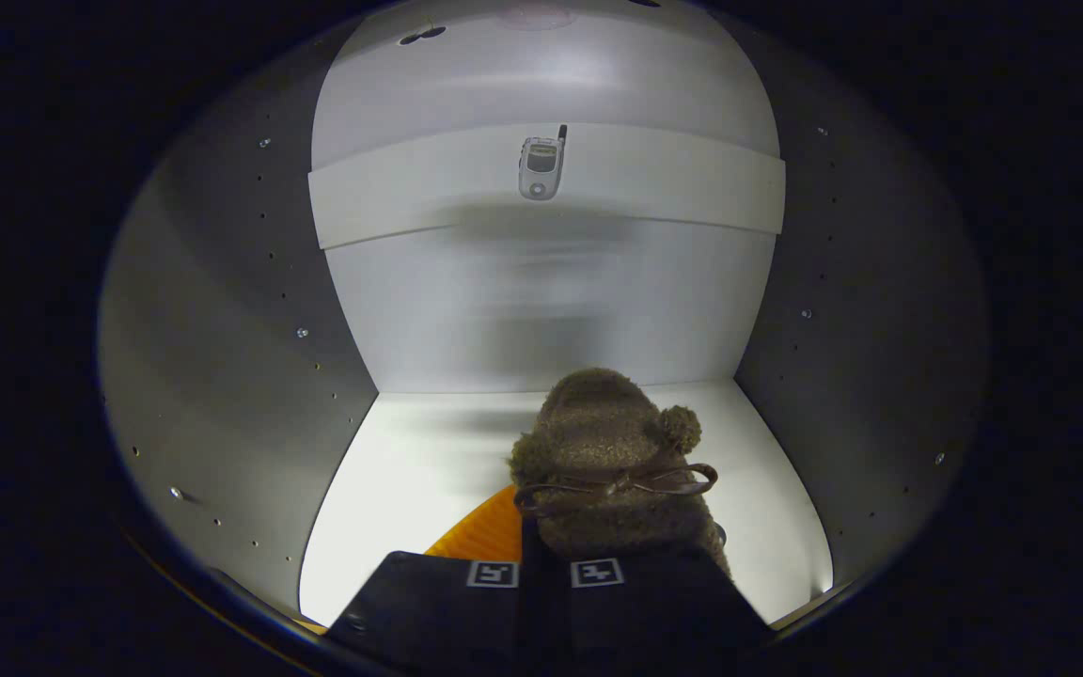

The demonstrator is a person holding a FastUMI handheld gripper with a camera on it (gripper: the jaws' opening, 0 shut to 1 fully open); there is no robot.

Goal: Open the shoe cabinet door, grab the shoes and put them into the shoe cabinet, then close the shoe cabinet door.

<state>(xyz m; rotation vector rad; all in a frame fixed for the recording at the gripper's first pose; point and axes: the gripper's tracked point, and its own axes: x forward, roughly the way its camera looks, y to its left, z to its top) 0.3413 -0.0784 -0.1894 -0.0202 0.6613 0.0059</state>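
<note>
A brown fuzzy shoe [603,442] with a pompom and a thin ribbon bow sticks out just ahead of my fingers, toe pointing into the shoe cabinet. Its orange sole [480,538] shows on the left side, so it is tilted. My gripper [544,570] has its fingers drawn close together on the shoe's heel end, holding it low over the white cabinet floor [410,470]. I cannot tell whether the shoe touches the floor. The heel itself is hidden behind the fingers.
The cabinet's back wall [541,310] stands beyond the shoe. A white shelf [391,202] crosses above, with a small flip phone [540,167] at its front band. Grey side walls with peg holes, left [222,329] and right [866,329], close in the compartment.
</note>
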